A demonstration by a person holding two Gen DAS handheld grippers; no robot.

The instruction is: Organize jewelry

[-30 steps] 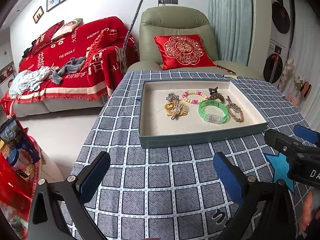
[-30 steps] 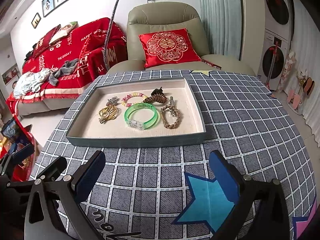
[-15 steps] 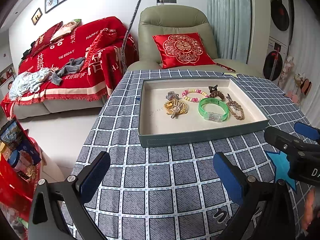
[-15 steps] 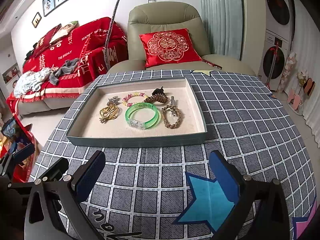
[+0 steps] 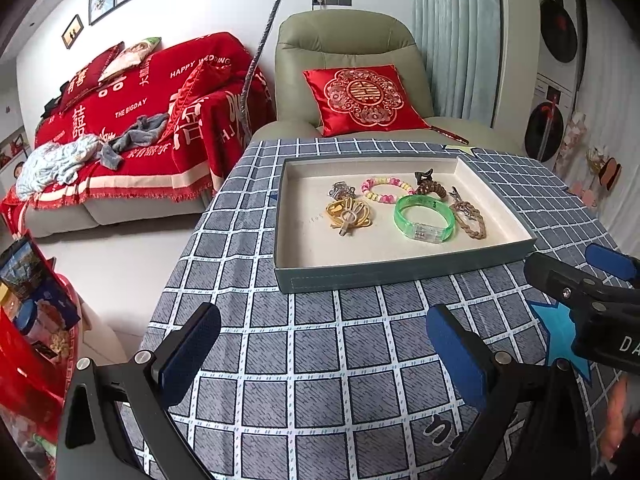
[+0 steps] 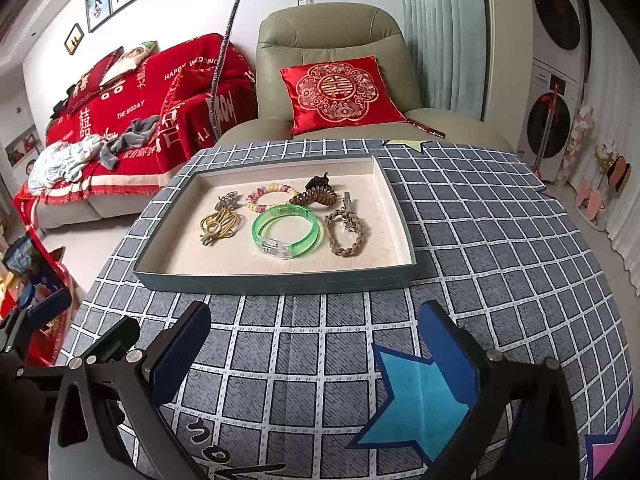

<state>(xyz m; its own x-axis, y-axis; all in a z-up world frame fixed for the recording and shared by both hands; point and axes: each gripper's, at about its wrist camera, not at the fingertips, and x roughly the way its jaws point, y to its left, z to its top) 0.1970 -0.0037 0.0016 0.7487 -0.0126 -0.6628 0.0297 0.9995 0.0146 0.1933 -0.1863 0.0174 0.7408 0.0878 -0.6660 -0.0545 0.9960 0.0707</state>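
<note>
tray on the table toward its far edge, six jewelry pieces inside, bangle at centre, braided bracelet to its right, knotted cord to its left, armchair behind the table

A red cushion leans on the green armchair beyond the table.

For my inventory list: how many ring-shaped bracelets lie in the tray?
3. The pink-yellow beaded bracelet lies at the back, the translucent green plastic bangle in the middle, and the brown braided rope bracelet at its right. None seems hidden.
</note>
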